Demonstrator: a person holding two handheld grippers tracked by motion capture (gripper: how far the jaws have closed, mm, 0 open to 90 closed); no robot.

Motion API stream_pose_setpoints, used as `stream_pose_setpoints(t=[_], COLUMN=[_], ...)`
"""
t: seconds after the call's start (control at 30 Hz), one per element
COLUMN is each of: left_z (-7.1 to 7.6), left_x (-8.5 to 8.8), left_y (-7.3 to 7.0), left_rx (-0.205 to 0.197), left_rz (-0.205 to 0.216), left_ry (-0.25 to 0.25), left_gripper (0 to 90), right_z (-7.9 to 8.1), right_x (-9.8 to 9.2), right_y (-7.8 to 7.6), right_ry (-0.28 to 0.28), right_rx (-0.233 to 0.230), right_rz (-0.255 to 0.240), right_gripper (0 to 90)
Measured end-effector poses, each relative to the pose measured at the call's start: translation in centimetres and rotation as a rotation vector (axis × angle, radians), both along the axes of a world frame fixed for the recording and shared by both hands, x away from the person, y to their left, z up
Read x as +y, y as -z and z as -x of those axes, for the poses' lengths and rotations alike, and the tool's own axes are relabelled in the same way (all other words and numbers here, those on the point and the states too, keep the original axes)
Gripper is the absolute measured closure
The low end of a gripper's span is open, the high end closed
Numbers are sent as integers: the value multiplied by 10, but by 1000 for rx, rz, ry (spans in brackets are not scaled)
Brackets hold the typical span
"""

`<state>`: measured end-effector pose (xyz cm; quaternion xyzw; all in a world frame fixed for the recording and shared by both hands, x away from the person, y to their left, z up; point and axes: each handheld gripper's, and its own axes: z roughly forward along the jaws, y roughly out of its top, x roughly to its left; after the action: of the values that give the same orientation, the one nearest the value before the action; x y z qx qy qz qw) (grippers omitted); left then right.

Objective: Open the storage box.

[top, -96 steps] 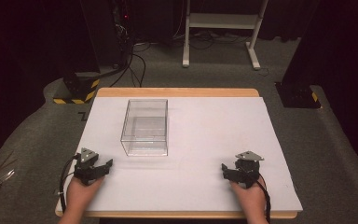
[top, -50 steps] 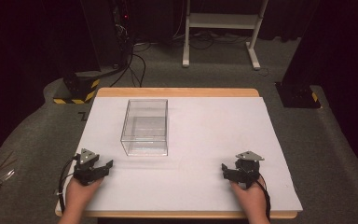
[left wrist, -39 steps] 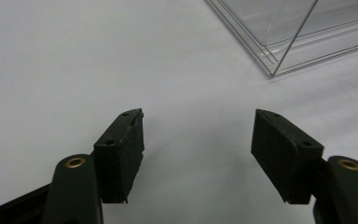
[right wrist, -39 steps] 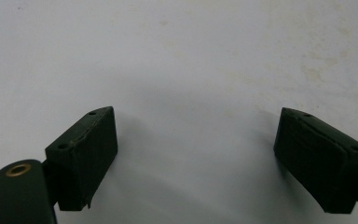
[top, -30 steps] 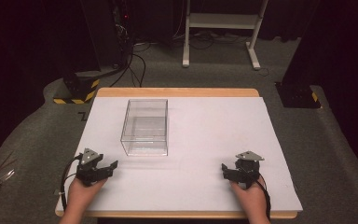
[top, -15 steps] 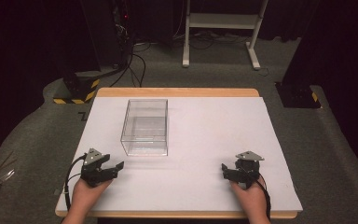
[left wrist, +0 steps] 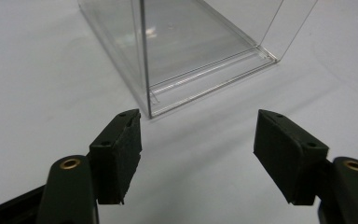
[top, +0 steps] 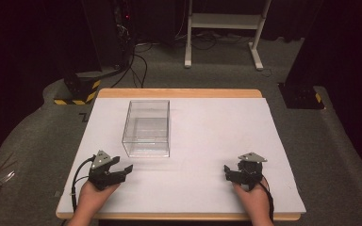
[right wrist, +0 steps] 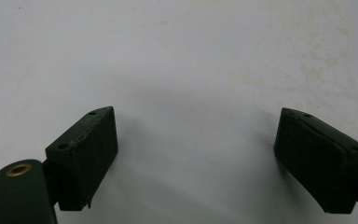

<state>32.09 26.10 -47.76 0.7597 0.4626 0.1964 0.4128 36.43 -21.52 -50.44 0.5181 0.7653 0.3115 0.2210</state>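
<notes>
High view of a table (top: 283, 188) under white covering. A clear box (top: 147, 127) stands left of centre, toward the far half, open side up and empty. The left gripper (top: 122, 170) lies near the box's near left corner, apart from it; its jaws are spread, have just been closing slightly, and hold nothing between them. In the left gripper view that corner (left wrist: 148, 109) sits just beyond the jaws. The right gripper (top: 228, 170) rests at the near right, well apart from the box, jaws spread over bare surface.
</notes>
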Motion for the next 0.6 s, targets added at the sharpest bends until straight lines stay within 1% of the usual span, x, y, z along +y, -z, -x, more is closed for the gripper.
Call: stream_pose_setpoints(t=[0.23, 0.3, 0.37, 0.4, 0.47, 0.53, 0.57, 0.6], left_z=[2, 2, 2, 1, 1, 0, 0, 0], left_x=[-11, -13, -15, -16, -16, -17, -17, -17], left_y=[-6, -6, -8, -9, -10, -11, -12, -12], left_rx=[-20, -18, -23, -24, -28, -35, -42, -42], left_rz=[11, 15, 15, 28, 33, 38, 52, 52], left_ry=[16, 13, 12, 6, 5, 13, 25, 25], left_gripper=[374, 380, 405, 417, 436, 441, 442, 444], right_z=[0, 0, 0, 0, 0, 0, 0, 0], right_x=[0, 0, 0, 0, 0, 0, 0, 0], right_y=[0, 0, 0, 0, 0, 0, 0, 0], right_ry=[0, 1, 1, -1, -1, -1, -1, -1], right_rx=[-1, 0, 0, -2, -2, -1, -1, -1], right_rz=[0, 0, 0, 2, 1, 1, 1, 1], right_gripper=[134, 134, 134, 134, 134, 134, 134, 134])
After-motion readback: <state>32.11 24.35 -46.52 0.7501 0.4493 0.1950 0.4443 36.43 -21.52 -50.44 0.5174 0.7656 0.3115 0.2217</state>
